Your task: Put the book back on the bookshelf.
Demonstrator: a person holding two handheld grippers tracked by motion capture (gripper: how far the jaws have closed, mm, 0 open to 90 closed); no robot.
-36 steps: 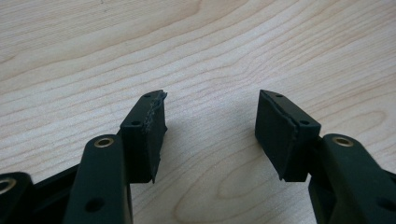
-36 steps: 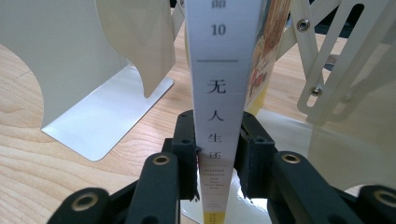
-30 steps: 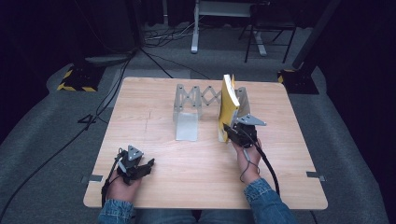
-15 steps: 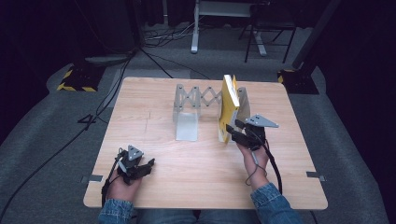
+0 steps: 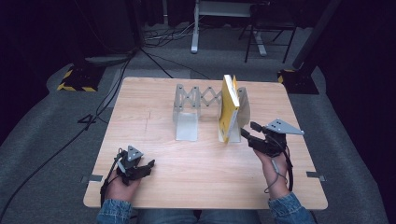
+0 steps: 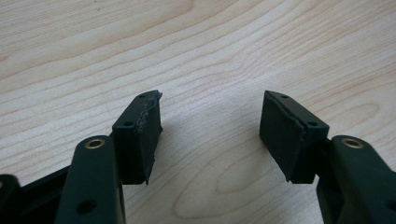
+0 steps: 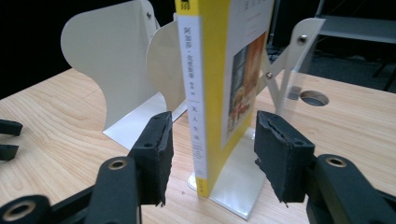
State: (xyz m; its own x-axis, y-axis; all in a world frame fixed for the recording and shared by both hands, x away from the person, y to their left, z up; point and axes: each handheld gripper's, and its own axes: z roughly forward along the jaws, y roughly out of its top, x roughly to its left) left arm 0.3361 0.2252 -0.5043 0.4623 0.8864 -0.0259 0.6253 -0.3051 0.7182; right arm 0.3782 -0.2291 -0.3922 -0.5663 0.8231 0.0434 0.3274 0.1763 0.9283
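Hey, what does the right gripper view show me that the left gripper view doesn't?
Right gripper view alone: the yellow book standing upright on the white expandable bookend rack, its spine facing the camera. The right gripper has just been opening; its fingers stand clear of the book's sides. Left gripper view alone: the left gripper, open with nothing between its fingers. Both: the wooden table.

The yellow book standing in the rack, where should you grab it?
Pinch the book low across its spine edge, one pad on each cover, coming from the table's front. It stands upright with its spine facing the right gripper, whose open jaws already straddle it.
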